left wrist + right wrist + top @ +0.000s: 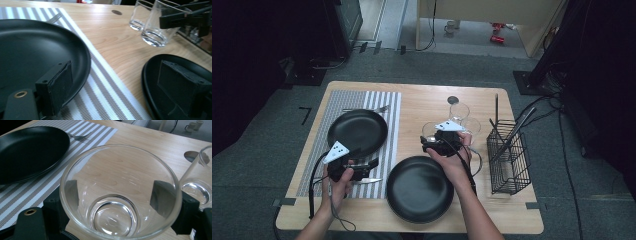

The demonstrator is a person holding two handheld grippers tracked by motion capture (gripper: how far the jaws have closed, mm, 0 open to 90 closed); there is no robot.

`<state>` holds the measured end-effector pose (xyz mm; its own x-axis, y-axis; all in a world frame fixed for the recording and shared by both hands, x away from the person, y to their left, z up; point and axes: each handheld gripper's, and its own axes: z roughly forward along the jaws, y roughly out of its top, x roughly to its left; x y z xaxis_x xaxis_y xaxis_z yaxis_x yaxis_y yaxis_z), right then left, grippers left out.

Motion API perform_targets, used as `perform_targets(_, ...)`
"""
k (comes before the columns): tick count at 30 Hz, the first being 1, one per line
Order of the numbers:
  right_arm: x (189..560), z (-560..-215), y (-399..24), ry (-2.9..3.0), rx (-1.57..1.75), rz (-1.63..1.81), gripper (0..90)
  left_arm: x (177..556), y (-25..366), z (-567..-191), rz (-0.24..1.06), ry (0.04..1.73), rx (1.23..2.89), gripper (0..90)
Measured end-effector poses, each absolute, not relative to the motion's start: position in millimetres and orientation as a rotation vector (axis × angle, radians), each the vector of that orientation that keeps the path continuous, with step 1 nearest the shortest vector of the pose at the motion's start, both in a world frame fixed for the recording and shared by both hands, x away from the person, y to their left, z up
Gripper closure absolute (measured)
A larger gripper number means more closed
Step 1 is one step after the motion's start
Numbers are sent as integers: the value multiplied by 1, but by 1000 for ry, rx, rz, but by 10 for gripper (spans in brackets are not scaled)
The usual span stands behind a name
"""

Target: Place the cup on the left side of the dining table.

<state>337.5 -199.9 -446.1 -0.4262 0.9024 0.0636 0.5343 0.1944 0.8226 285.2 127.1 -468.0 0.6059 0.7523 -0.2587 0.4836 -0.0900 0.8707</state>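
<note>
My right gripper [429, 143] is shut on a clear drinking glass [430, 131], its black pads [162, 197] pressing on both sides of the glass [117, 220]. In the left gripper view that glass [160, 27] is upright in the right gripper's jaws. My left gripper [371, 165] is open with nothing between its fingers, low over the striped placemat [107, 100] between the two black plates. One plate [358, 132] lies on the placemat [389, 112]. The other plate [420, 189] lies on the bare wood near the front edge.
Two more glasses [459, 111] [471, 125] stand behind the held one. A fork [367, 109] lies beyond the far plate and a knife [369, 181] by my left gripper. A black wire basket [508, 157] with long utensils stands at the right.
</note>
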Motion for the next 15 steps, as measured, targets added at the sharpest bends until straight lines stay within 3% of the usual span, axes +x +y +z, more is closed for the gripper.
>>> perform_targets(15,327,-431,-196,2041,1328,1153,201,286,110,-466,295,947,1755,129)
